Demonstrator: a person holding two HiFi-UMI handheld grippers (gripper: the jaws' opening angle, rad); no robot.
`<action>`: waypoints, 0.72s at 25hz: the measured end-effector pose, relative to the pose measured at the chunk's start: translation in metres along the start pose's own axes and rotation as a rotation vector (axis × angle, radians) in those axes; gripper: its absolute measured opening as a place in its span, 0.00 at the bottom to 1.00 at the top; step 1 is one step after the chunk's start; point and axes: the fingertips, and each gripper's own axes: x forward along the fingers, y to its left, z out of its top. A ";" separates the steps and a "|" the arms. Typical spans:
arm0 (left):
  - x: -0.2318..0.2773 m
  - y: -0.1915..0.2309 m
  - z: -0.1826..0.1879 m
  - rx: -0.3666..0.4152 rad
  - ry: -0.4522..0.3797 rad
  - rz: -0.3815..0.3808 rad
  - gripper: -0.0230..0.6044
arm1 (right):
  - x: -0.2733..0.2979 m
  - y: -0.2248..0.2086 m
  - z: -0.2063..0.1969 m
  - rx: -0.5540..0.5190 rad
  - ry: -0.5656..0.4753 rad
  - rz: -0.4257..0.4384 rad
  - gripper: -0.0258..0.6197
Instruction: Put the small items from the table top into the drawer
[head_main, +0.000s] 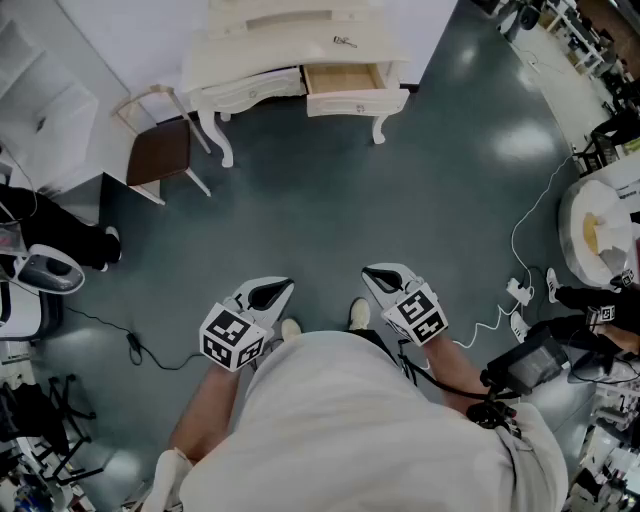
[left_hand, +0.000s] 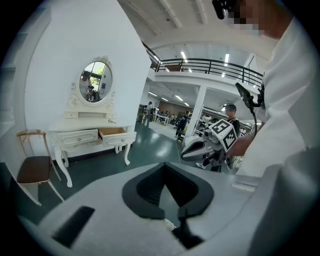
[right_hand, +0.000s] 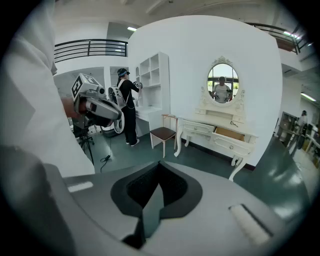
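Left gripper (head_main: 284, 287): jaws brought together at the tips, nothing between them; its own view showed only the dark hollow behind the closed tips. Right gripper (head_main: 370, 271): the same, jaws together and empty. Both were held low in front of the person's body, side by side, pointing toward the far wall.

Beneath and ahead of them lay only dark green floor (head_main: 330, 200). No task object was near either gripper.

Well apart, against the white wall, stood the cream dressing table (head_main: 250, 55) with an oval mirror (right_hand: 223, 82) above it. Its right-hand drawer (head_main: 343, 78) was pulled out, and the wooden inside looked empty from the head view. A small dark item (head_main: 344, 41) lay on the table top just behind the drawer; it was too small to identify. I made out no other loose items on the top.

A brown-seated chair (head_main: 160, 150) stood just left of the table. In the right gripper view, another person (right_hand: 125, 100) was at white shelves farther left.

Progress, as I judged it: the drawer was already open, which spares one step, but nothing had been picked up or put away. What remained was the walk to the table, the pick of the item, and the drop into the drawer.
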 end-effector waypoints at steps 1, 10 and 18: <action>-0.010 0.003 -0.005 0.001 -0.001 -0.003 0.04 | 0.005 0.011 0.003 0.003 0.001 -0.002 0.04; -0.075 0.031 -0.035 0.032 0.011 -0.051 0.04 | 0.036 0.079 0.024 0.012 0.021 -0.043 0.04; -0.064 0.043 -0.032 0.019 -0.005 -0.103 0.04 | 0.035 0.074 0.016 0.053 0.048 -0.098 0.04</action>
